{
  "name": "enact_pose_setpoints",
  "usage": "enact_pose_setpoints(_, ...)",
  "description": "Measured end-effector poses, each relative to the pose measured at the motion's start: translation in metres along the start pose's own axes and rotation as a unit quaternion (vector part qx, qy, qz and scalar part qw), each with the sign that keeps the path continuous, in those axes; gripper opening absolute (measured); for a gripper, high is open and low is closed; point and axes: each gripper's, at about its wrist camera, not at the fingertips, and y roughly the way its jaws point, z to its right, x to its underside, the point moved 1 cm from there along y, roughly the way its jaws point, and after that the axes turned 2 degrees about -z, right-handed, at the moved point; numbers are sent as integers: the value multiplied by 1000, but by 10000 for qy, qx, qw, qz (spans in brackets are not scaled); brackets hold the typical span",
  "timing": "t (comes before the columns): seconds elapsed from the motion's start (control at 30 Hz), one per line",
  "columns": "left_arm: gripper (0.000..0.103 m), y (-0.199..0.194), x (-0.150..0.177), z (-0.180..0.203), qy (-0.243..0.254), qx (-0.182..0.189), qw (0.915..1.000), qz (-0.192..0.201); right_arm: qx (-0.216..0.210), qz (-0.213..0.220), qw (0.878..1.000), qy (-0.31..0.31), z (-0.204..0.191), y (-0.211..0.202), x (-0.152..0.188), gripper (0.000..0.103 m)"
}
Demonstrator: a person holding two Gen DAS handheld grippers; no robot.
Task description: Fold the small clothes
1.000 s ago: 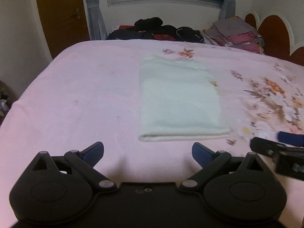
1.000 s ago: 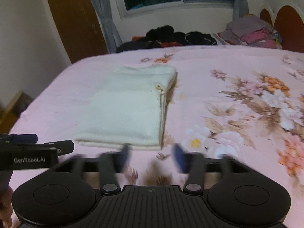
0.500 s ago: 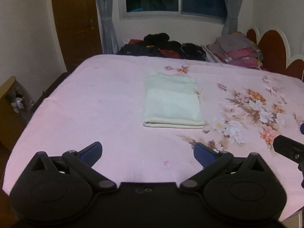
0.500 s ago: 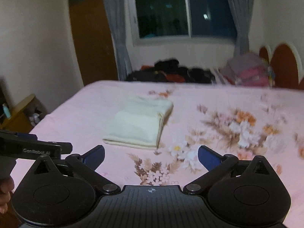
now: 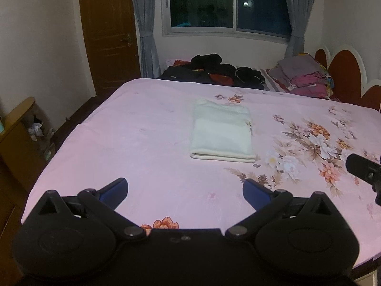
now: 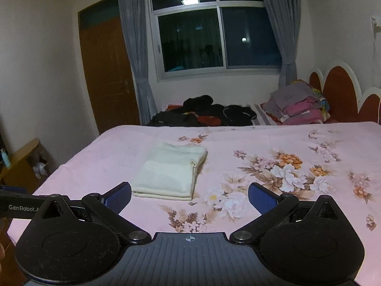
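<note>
Cloth (image 5: 222, 133), cream-white and folded into a neat rectangle, lies flat on the pink flowered bedspread (image 5: 147, 128), a little left of the big flower print, with its thick folded edge toward the cameras. Both grippers hang above the near end of the bed, well apart from the cloth and touching nothing. The left gripper (image 5: 185, 190) has its blue-padded fingers (image 5: 114, 189) spread wide with only bedspread showing between them. The right gripper (image 6: 189, 194) has just been opening; its fingers (image 6: 262, 199) now stand spread just as wide and empty, and in its view the near left corner of the cloth shows just past the left fingertip. Each gripper appears at the edge of the other's view: the right one as a black tip at the right border of the left view, the left one as a black bar with white lettering at the left border of the right view. At the far side of the bed lie a heap of dark clothes (image 6: 204, 114) and, to its right, a stack of folded grey and pink clothes (image 6: 297, 106) beside the red headboard (image 6: 340, 88), under a dark window (image 6: 219, 40) with grey curtains.
</note>
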Motion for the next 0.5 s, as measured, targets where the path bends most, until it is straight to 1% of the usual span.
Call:
enact_pose_setpoints(0.27, 103, -8, 3, 2, -22, -84, 9999, 106, -19, 31, 10000, 5, -1, -4, 2, 103)
enact_pose_setpoints(0.5, 103, -7, 2, 2, -83, -104, 9999, 56, -53, 50, 10000, -19, 1, -2, 1, 103)
